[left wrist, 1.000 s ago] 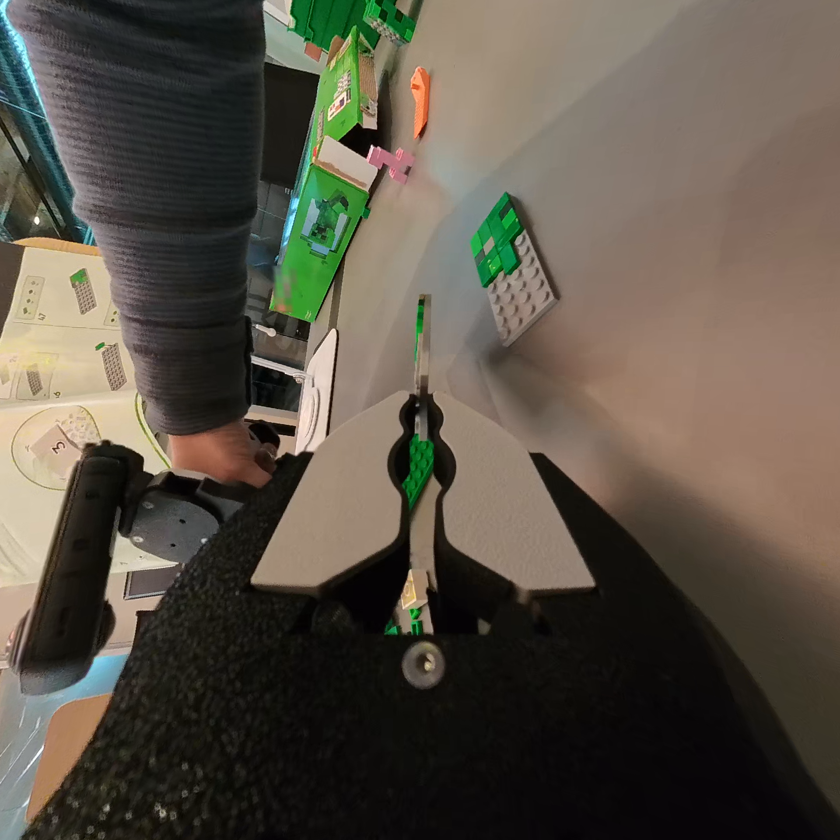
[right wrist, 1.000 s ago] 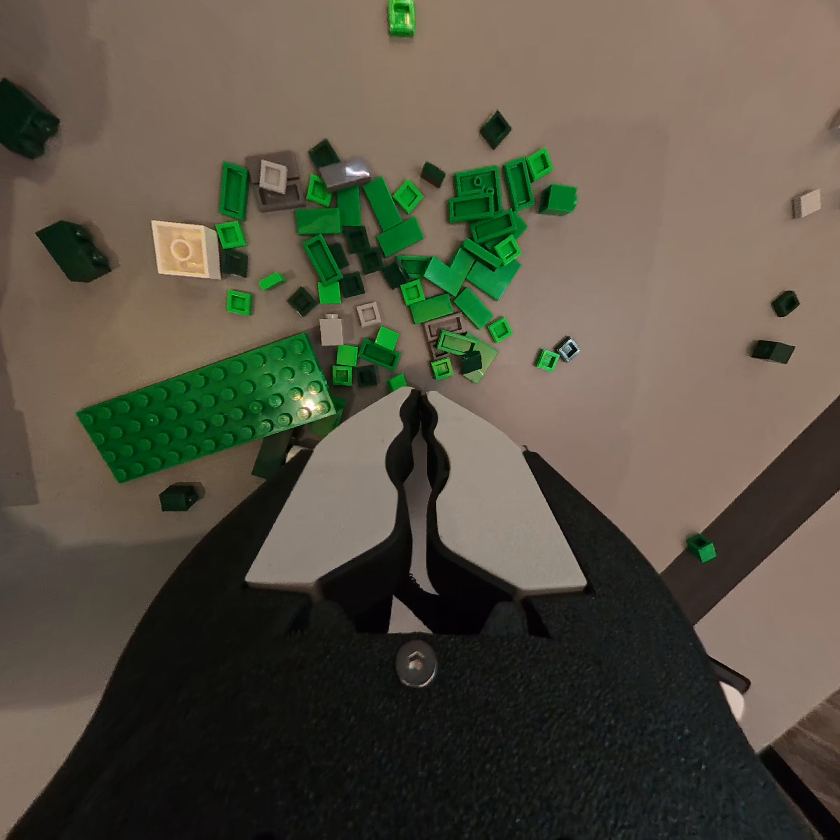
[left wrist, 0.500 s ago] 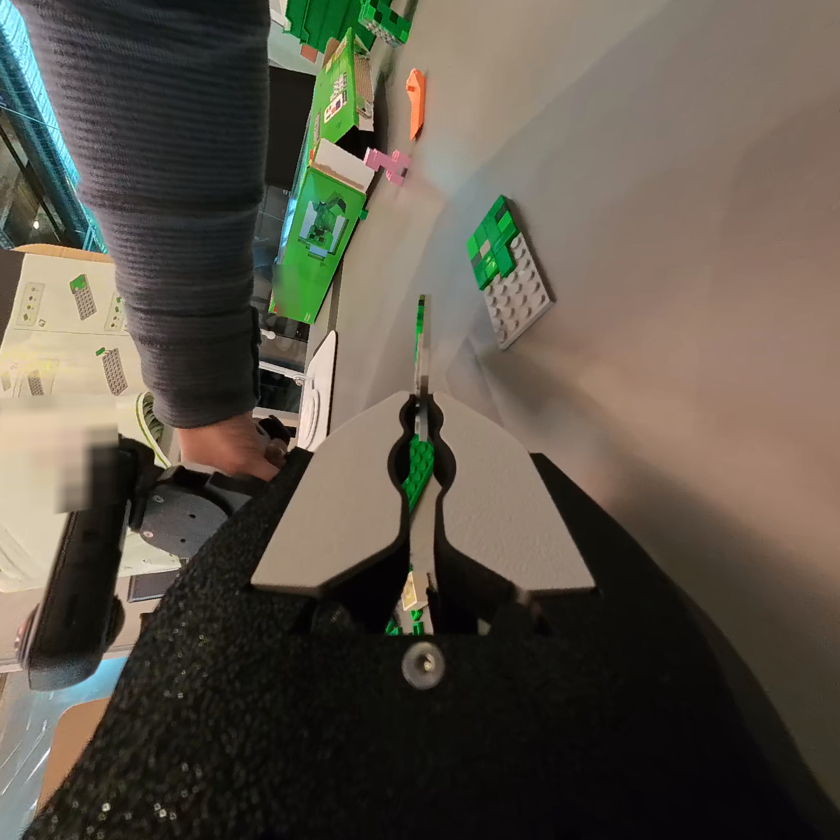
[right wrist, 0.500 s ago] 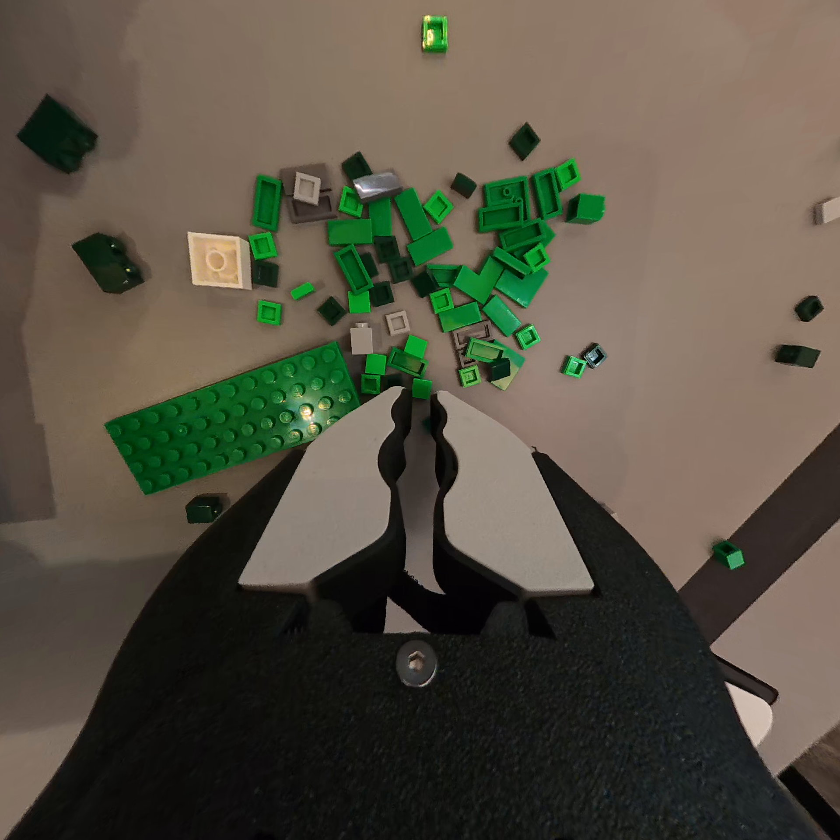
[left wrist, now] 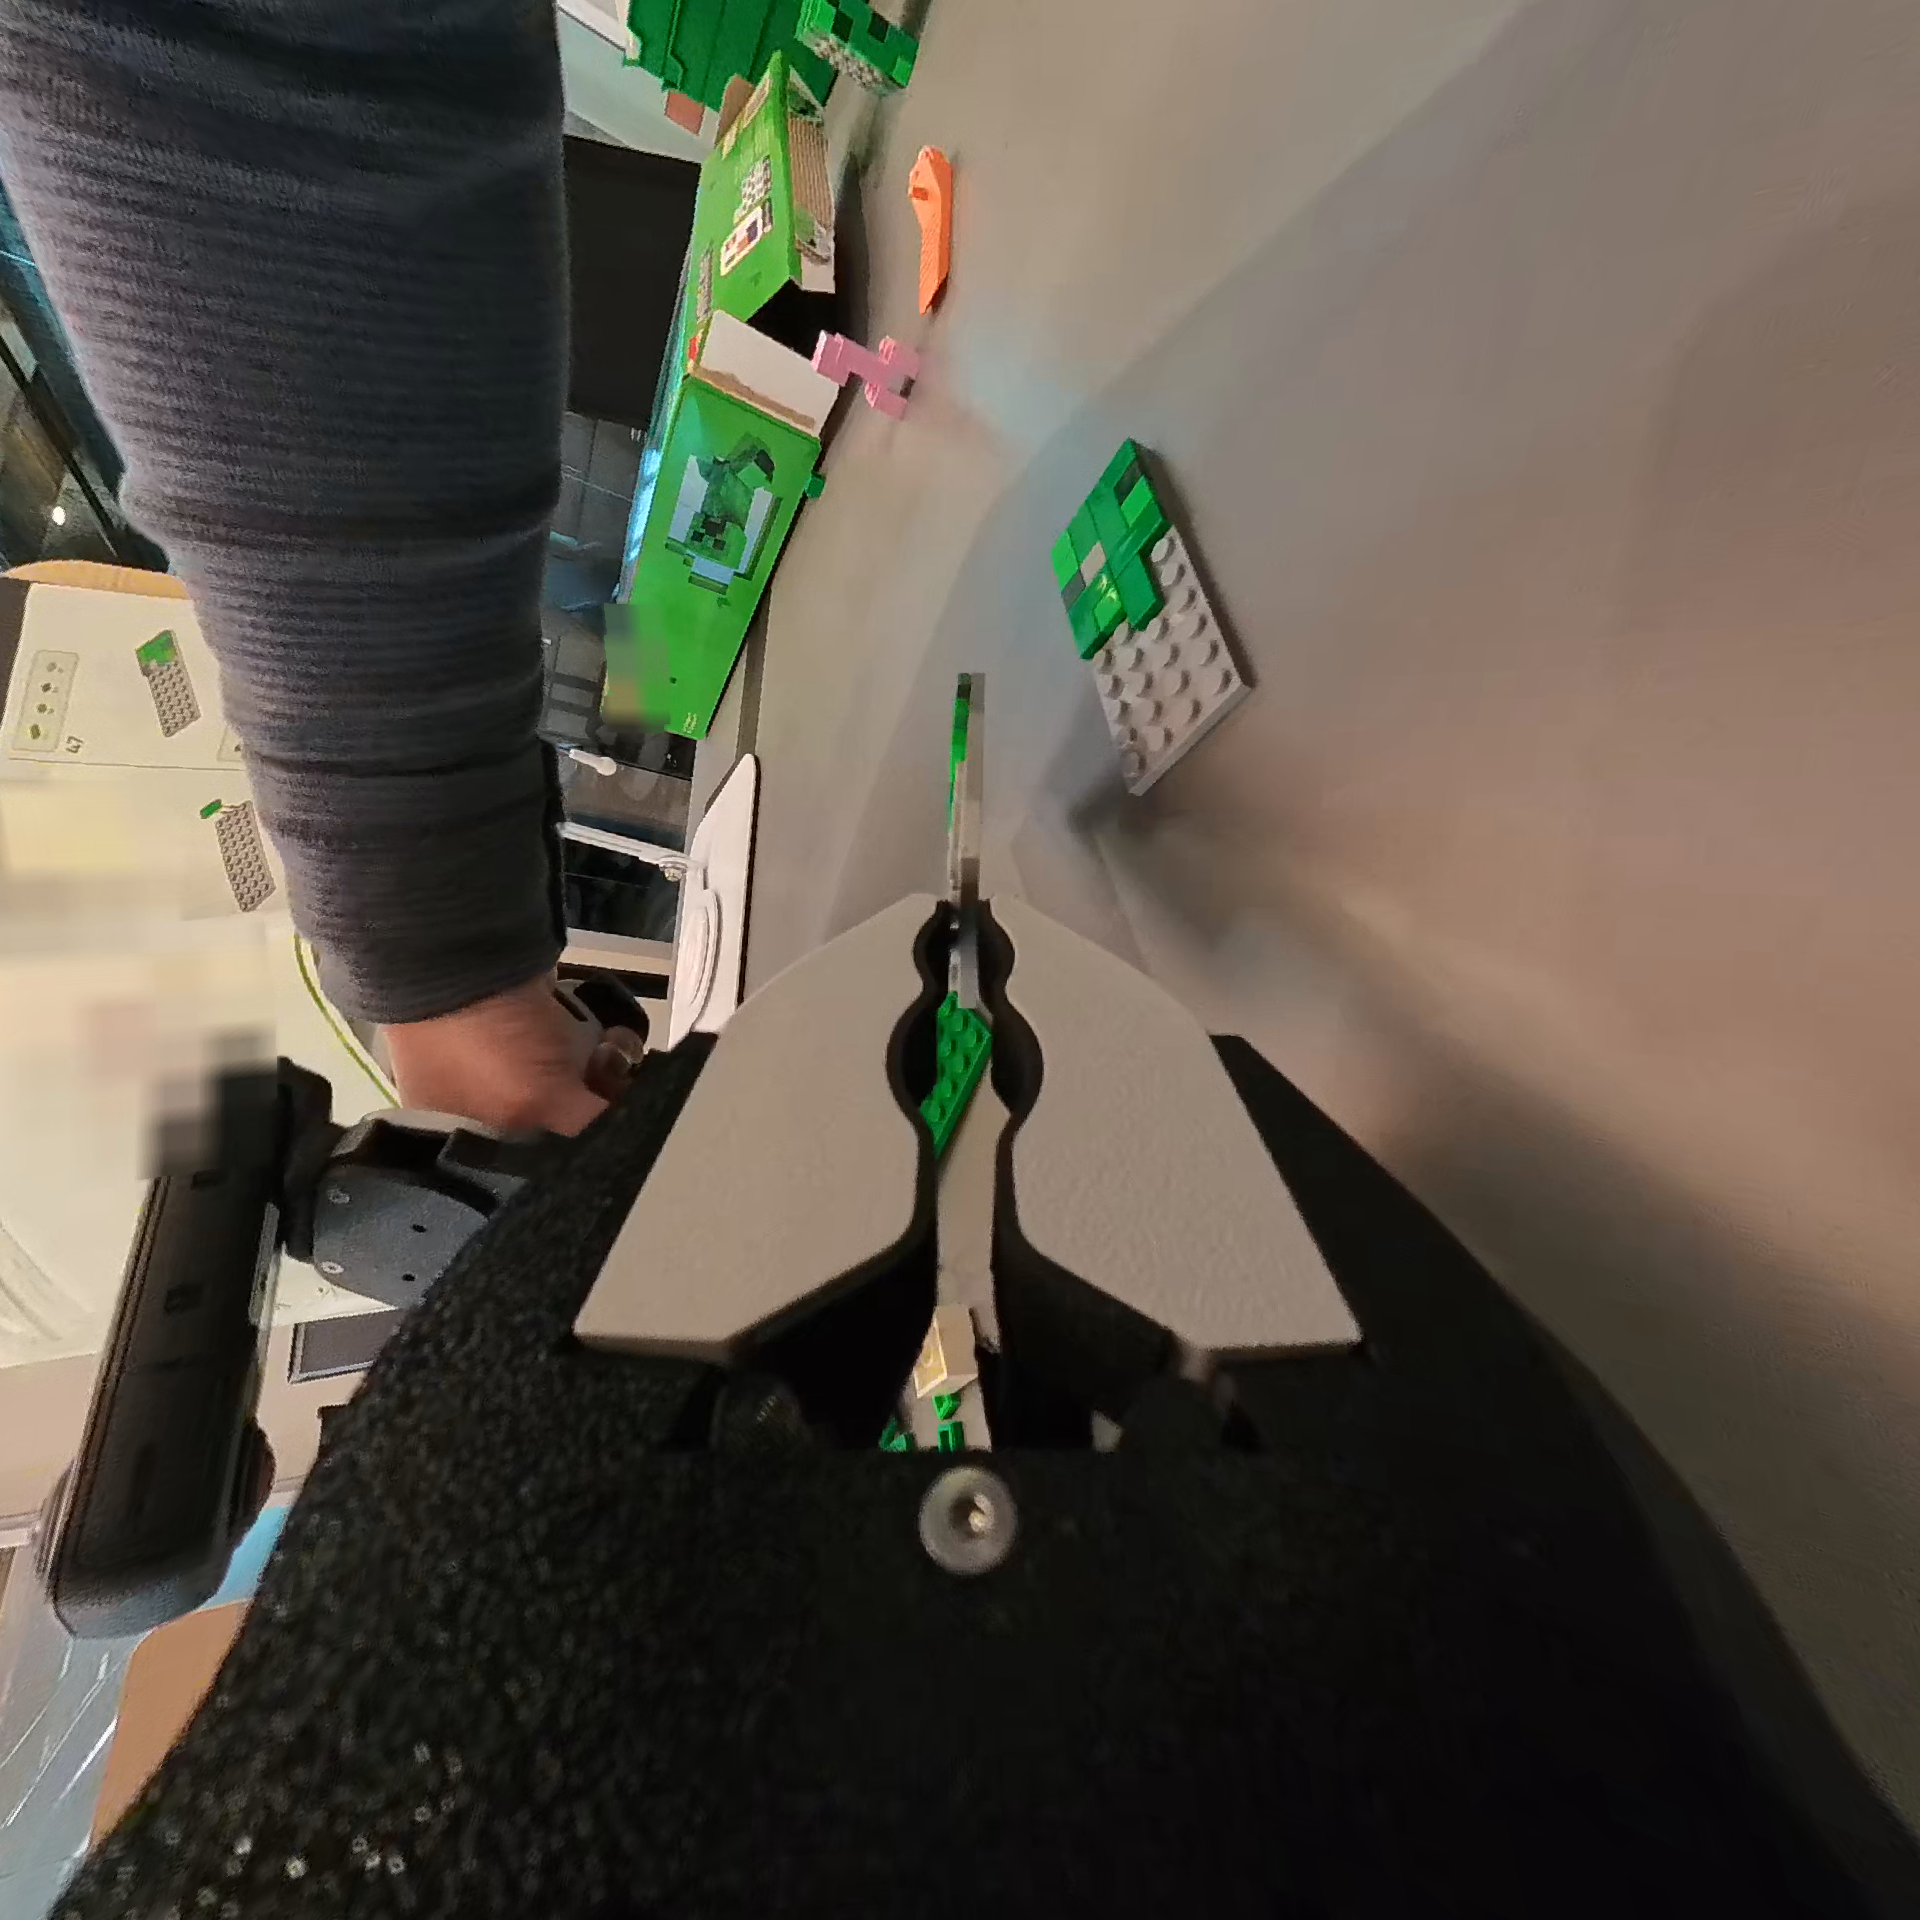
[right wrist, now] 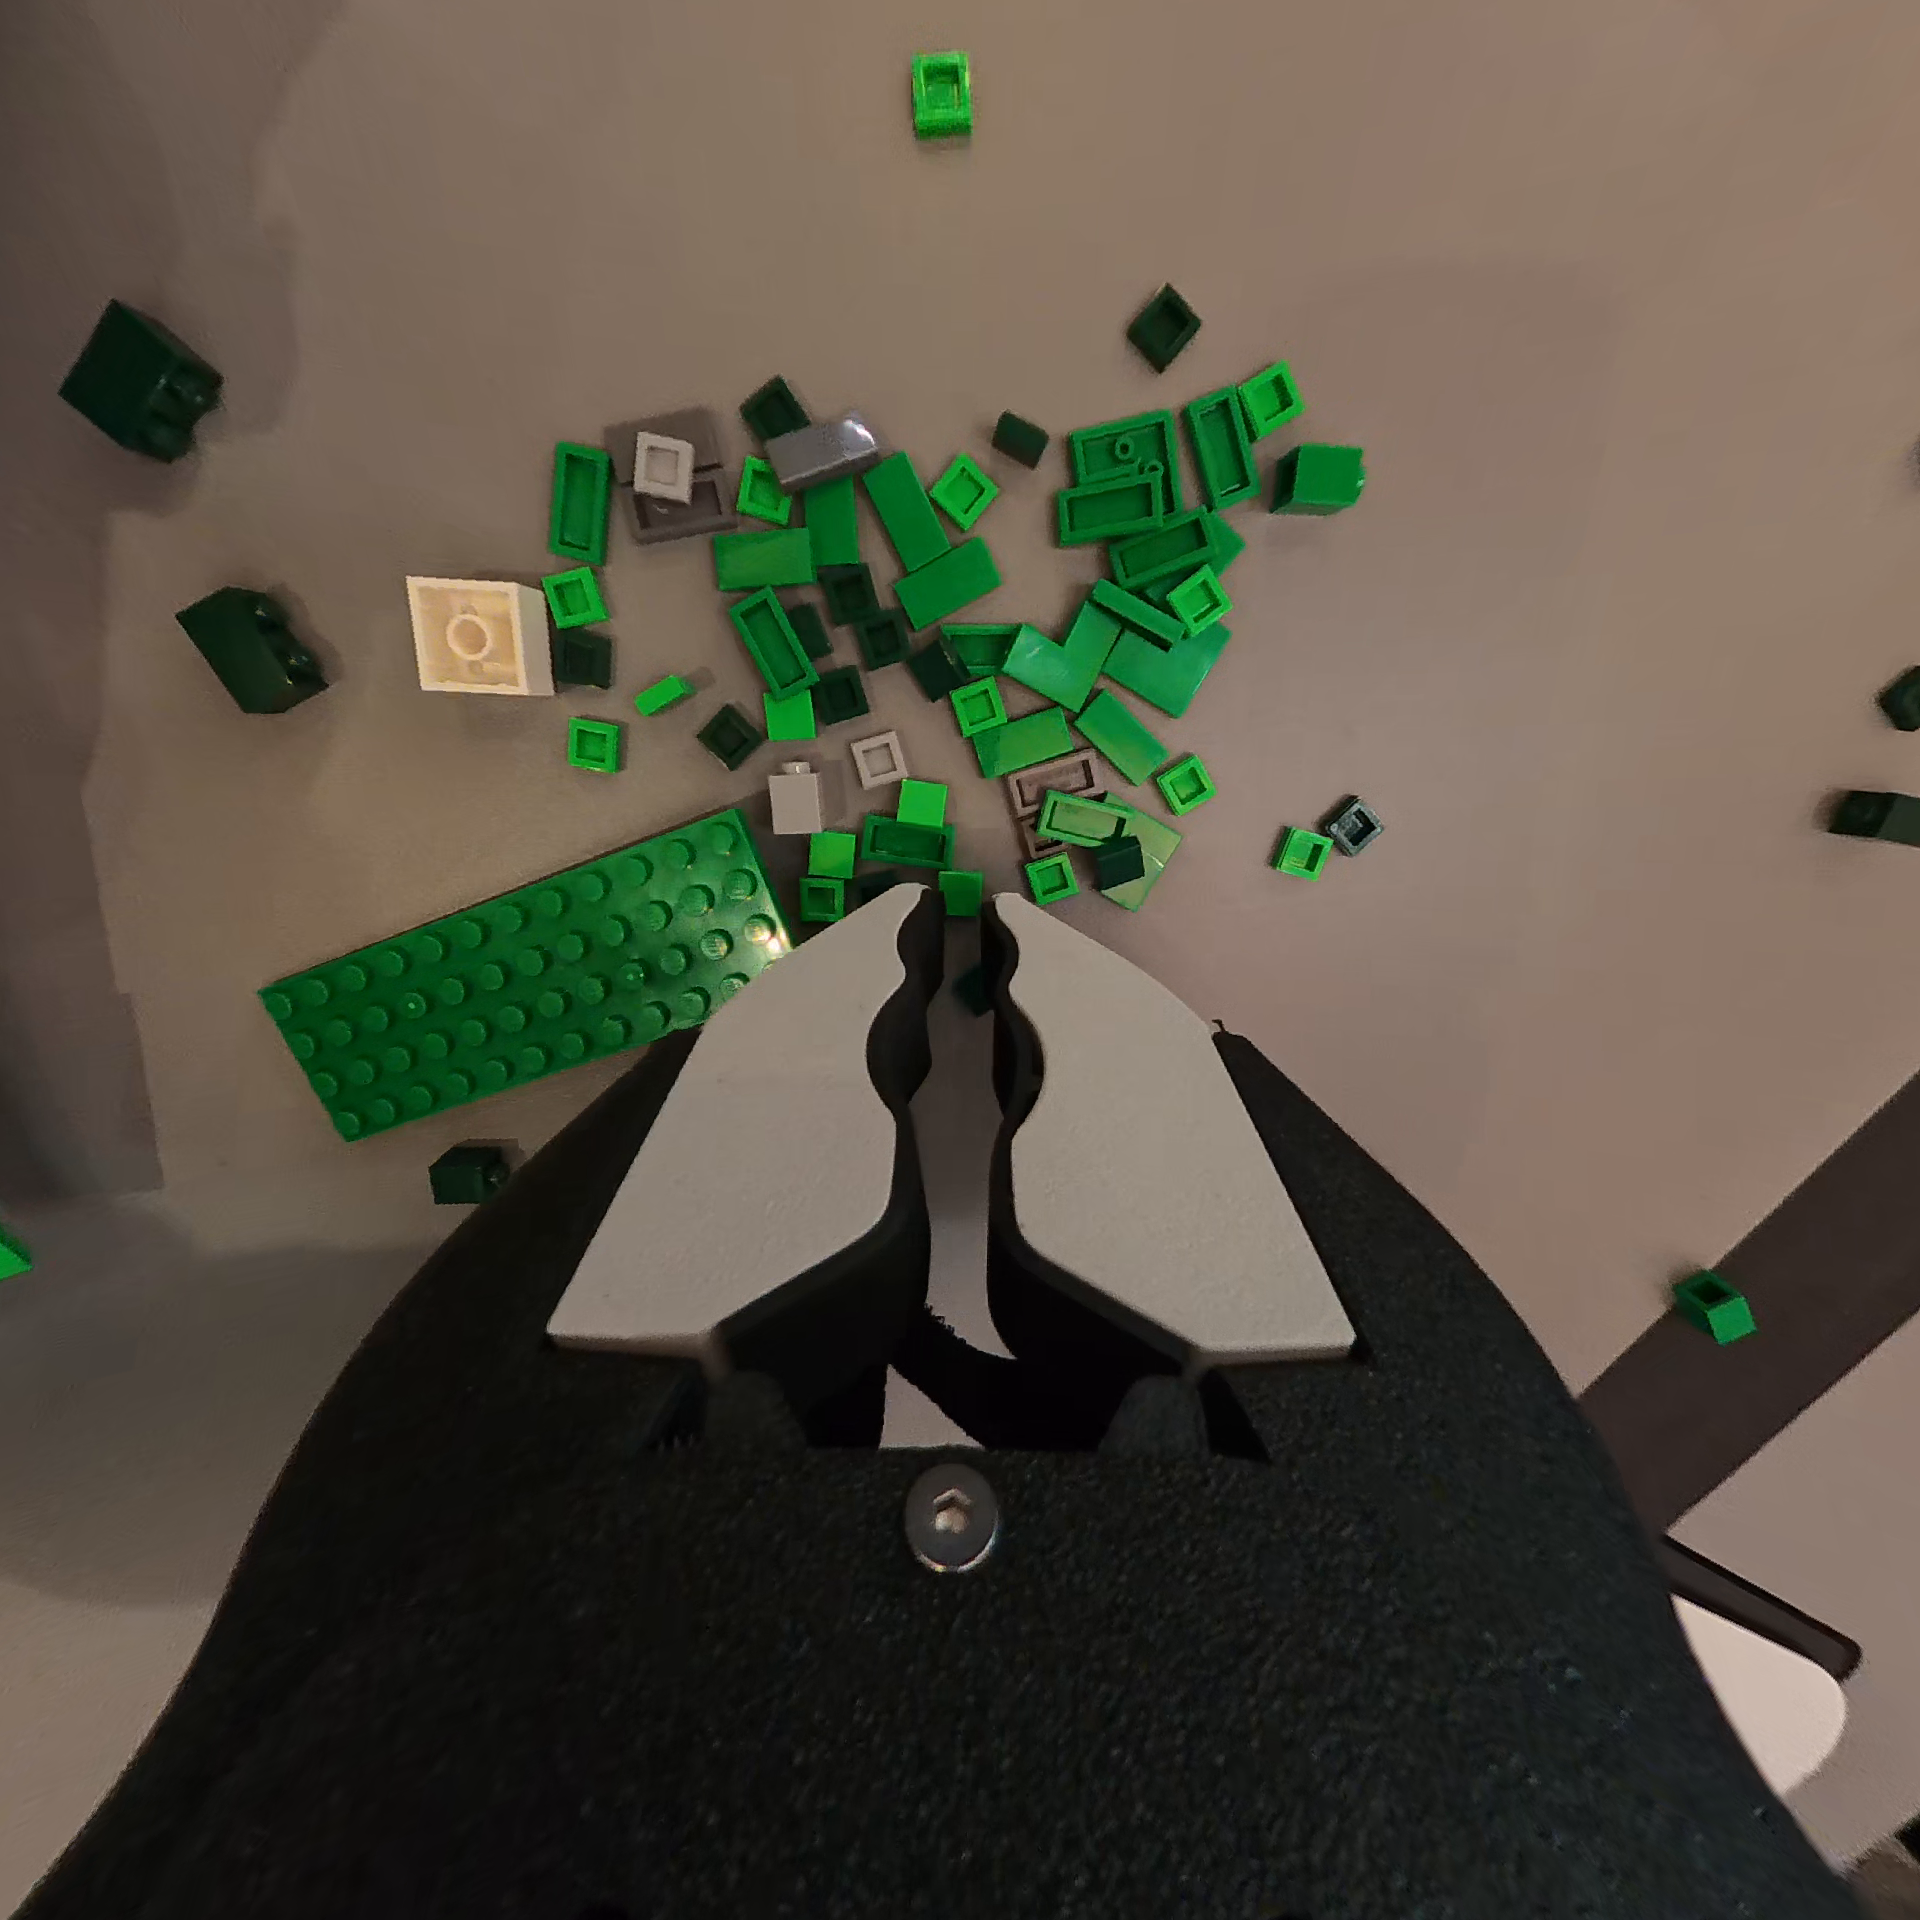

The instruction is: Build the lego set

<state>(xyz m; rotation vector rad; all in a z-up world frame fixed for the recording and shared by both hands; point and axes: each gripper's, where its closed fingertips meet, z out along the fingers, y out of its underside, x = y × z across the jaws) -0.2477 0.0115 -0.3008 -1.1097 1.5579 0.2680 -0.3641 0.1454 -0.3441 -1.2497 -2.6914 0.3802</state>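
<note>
Left wrist view first: the left gripper (left wrist: 964,914) is clamped on a thin grey plate (left wrist: 966,821) held edge-on, with green pieces on one face and its far end sticking out past the fingertips. Just beyond it on the grey table (left wrist: 1455,520) lies a grey studded plate (left wrist: 1169,665) partly tiled in green. Farther on sit a small pink piece (left wrist: 868,369) and an orange tool (left wrist: 932,234), and along the table's edge stand the green set boxes (left wrist: 717,540). On that same side a person's hand (left wrist: 488,1060) in a dark sleeve (left wrist: 332,468) holds the other device, with instruction pages (left wrist: 104,717) behind it. Right wrist view looks straight down at the table: the right gripper (right wrist: 966,914) hovers with its jaws slightly parted and nothing between them. Its fingertips are at the near edge of a heap of loose pieces (right wrist: 935,623), mostly green tiles with a few grey ones. A long green studded plate (right wrist: 520,977) lies beside the near fingers, a white brick (right wrist: 476,634) lies beyond it, dark green bricks (right wrist: 249,644) are scattered toward that side, and one bright green tile (right wrist: 940,96) lies alone at the far end.
</note>
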